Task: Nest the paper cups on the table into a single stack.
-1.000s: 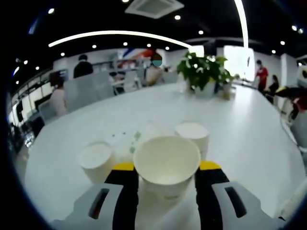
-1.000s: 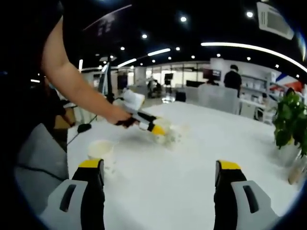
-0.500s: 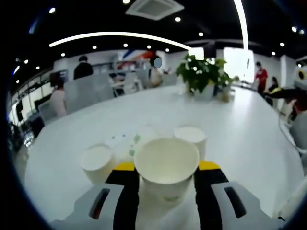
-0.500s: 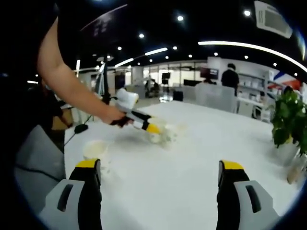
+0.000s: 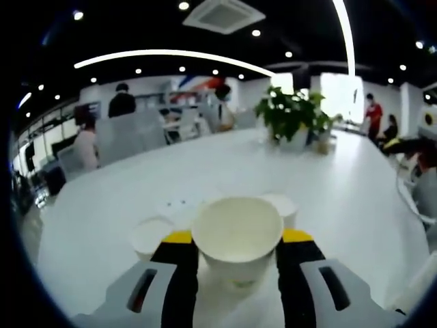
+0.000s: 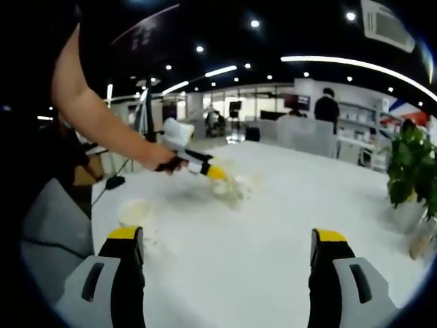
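Observation:
My left gripper is shut on a white paper cup, mouth facing the camera, held above the white table. Below it stand two more white cups, one to the left and one behind on the right. In the right gripper view a person's hand holds the left gripper over the cluster of cups in the middle of the table. A single white cup stands nearer, at the left. My right gripper is open with nothing between its jaws, well short of the cups.
A potted plant stands at the far end of the table; it is also at the right edge in the right gripper view. Chairs and several people are beyond the table. The person's arm reaches in from the left.
The left gripper has risen a little with its cup, so the two cups on the table now sit lower and partly behind it. The right gripper has barely moved.

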`<state>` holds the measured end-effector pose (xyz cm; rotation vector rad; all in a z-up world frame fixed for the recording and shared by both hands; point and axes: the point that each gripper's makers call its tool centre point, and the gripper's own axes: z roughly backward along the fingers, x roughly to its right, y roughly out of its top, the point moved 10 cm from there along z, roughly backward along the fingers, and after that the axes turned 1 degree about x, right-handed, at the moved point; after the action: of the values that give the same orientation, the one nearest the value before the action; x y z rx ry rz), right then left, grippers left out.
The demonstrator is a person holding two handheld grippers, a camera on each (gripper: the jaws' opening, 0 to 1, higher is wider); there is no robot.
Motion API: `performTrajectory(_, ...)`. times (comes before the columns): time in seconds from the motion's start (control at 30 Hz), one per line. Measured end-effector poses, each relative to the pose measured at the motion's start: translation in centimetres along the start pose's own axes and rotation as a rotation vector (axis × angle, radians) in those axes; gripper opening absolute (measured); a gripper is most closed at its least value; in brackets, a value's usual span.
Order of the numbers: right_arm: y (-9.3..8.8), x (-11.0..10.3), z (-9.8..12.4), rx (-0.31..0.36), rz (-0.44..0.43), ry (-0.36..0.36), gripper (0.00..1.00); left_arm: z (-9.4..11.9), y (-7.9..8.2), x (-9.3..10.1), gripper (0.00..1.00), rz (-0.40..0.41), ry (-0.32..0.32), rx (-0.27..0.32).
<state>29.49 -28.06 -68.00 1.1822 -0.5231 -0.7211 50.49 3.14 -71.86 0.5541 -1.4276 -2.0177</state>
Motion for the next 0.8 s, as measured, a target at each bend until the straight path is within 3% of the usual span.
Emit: performTrajectory(0.8,0.7,-0.3,0.0,0.006,-0.010,-0.013,1.00,1.0,7.2,-1.8,0.41,0.003,-0.044,0.065)
